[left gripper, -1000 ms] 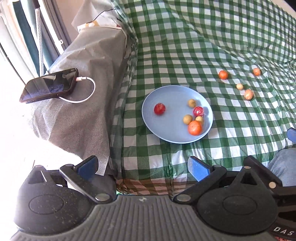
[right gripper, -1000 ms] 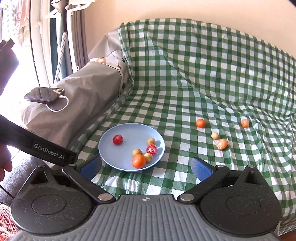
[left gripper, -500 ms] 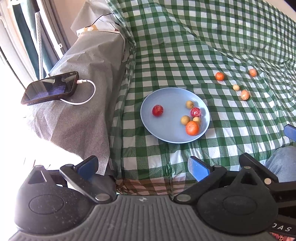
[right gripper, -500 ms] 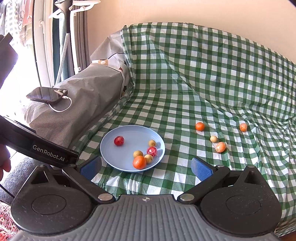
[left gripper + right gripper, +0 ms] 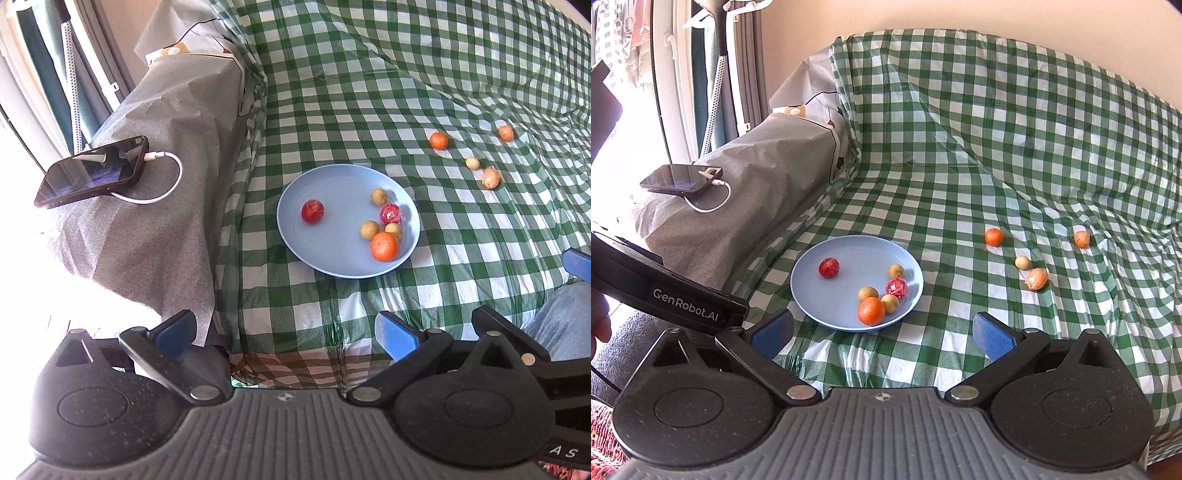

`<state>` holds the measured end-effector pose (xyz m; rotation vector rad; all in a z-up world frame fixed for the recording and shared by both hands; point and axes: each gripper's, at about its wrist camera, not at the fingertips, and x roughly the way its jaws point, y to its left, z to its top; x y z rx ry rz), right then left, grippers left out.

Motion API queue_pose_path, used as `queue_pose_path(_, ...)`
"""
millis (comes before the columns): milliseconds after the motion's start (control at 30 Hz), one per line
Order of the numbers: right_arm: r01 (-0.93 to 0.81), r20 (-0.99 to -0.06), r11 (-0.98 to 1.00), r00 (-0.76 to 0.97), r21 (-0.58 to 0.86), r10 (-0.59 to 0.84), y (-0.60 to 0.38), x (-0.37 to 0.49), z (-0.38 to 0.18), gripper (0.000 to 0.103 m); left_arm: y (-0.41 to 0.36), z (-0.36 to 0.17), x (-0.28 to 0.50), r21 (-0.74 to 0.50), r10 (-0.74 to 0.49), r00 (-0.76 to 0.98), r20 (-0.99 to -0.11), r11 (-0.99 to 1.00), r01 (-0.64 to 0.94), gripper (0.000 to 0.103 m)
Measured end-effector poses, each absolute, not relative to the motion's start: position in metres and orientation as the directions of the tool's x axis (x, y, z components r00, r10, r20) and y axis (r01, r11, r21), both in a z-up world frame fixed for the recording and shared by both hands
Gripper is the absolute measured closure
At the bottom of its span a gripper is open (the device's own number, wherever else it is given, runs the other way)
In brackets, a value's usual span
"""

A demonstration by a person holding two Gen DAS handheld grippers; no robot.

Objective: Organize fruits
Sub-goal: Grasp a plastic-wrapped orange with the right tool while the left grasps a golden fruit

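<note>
A light blue plate (image 5: 332, 254) (image 5: 812, 280) sits on the green checked cloth and holds several fruits: an orange (image 5: 385, 246) (image 5: 871, 311), two red fruits, three small tan ones. Several fruits lie loose on the cloth to the right: an orange one (image 5: 438, 140) (image 5: 993, 236), a tan one (image 5: 472, 163) (image 5: 1022, 262), a wrapped orange one (image 5: 490, 177) (image 5: 1036, 278), another orange one (image 5: 505, 133) (image 5: 1082, 239). My left gripper (image 5: 284, 334) is open and empty, short of the plate. My right gripper (image 5: 882, 334) is open and empty, just in front of the plate.
A phone (image 5: 92, 171) (image 5: 681, 178) on a white cable lies on the grey-covered armrest (image 5: 162, 206) at the left. The left gripper's body (image 5: 665, 291) crosses the right view's left edge. A denim-clad leg (image 5: 561, 325) is at the right.
Both grippers have drawn back and risen slightly, so the plate and loose fruits sit a little farther off. Nothing on the cloth has moved. Both grippers stay open.
</note>
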<state>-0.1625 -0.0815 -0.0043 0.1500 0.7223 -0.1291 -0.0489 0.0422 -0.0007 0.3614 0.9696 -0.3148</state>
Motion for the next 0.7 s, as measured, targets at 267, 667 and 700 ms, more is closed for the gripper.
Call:
queue_pose_path(267, 0.187, -0.703, 0.974, 0.710, 0.129, -0.044, -0.090, -0.155, -0.018, 0.001, 0.038, -0.012, -0.038, 0.154, -0.079, 0.494, -0.866, 0.897, 0.413, 0.000)
queue_pose_path(667, 0.493, -0.732, 0.851, 0.645, 0.181, -0.218, -0.188, -0.155, -0.055, 0.001, -0.028, -0.026, -0.008, 0.150, -0.096, 0.435, -0.895, 0.855, 0.496, 0.000)
queue_pose_path(700, 0.526, -0.734, 0.832, 0.634, 0.178, -0.243, -0.203, -0.154, -0.060, 0.001, -0.039, -0.026, -0.003, 0.139, -0.109, 0.428, -0.897, 0.851, 0.507, 0.000)
